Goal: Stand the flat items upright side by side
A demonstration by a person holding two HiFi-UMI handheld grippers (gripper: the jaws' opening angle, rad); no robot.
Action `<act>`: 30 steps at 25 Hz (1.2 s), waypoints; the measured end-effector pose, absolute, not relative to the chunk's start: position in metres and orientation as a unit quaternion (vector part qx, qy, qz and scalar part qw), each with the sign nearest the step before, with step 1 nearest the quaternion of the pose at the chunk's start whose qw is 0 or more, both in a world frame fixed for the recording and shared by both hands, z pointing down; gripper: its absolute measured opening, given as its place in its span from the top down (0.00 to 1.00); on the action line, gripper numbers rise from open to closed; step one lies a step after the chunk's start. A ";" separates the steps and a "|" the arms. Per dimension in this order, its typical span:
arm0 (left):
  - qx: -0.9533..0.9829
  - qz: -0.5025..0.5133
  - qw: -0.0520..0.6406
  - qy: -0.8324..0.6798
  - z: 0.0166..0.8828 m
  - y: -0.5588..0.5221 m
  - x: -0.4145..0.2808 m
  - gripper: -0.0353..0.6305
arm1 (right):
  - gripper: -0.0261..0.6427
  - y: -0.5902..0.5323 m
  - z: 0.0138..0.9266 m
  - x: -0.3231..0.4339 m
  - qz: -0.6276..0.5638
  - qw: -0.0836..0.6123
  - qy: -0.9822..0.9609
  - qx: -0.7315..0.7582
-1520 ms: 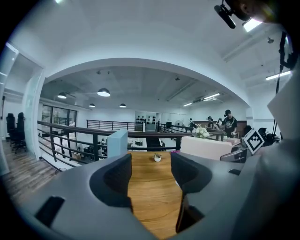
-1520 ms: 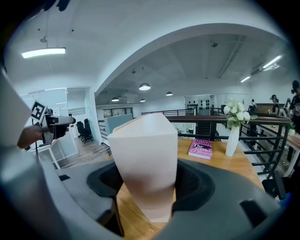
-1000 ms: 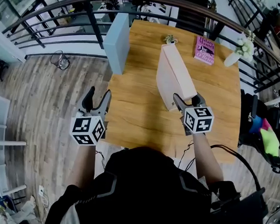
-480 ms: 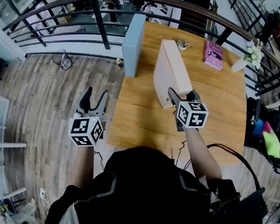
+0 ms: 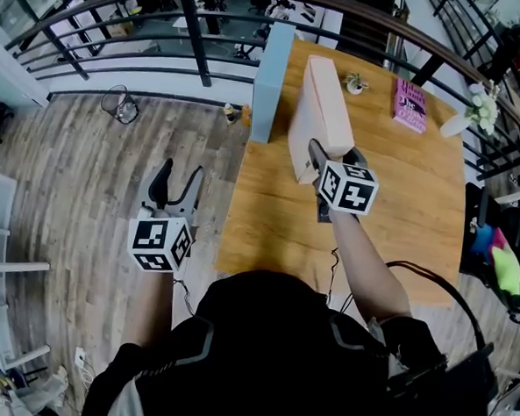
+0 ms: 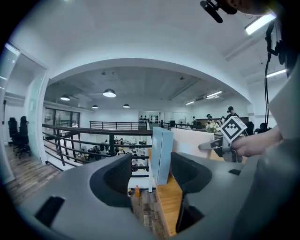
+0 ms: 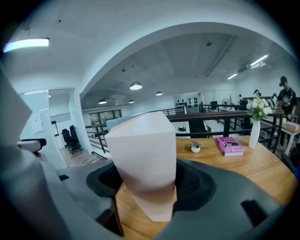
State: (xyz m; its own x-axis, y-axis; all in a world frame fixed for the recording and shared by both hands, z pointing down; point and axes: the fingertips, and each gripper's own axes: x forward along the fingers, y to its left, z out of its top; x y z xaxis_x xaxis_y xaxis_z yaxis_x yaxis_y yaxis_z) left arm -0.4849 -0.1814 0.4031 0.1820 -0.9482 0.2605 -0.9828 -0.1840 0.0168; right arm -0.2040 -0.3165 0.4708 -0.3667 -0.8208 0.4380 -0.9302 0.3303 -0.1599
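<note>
The pale pink box [image 5: 323, 105] is a broad, flat slab with plain faces, up on one long edge over the wooden table [image 5: 401, 194] and leaning a little to one side; its near end sits clamped between the jaws of the right gripper [image 5: 333, 154]; whether its lower edge touches the wood cannot be told. The grey-blue box [image 5: 272, 80] is a similar flat slab; it stands upright on its edge at the table's left rim, just beside the pink one, roughly parallel, a narrow gap between them.
</note>
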 end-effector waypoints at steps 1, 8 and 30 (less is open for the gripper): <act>0.762 0.096 0.091 -0.634 0.404 -0.180 -0.488 0.53 | 0.49 -0.323 0.471 -0.208 0.196 0.140 -0.802 0.547; 0.749 0.090 0.097 -0.649 0.405 -0.169 -0.510 0.53 | 0.48 -0.365 0.470 -0.233 0.215 0.130 -0.792 0.557; 0.754 0.081 0.113 -0.642 0.414 -0.159 -0.509 0.53 | 0.48 -0.374 0.503 -0.247 0.266 0.130 -0.817 0.494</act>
State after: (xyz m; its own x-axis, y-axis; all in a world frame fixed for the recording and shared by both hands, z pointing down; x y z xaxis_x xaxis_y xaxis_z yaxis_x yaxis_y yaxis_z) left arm -0.5088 -0.1594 0.4141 0.1613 -0.9498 0.2682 -0.9866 -0.1490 0.0659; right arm -0.2467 -0.3741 0.5030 -0.4780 -0.7390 0.4747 -0.8769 0.3700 -0.3069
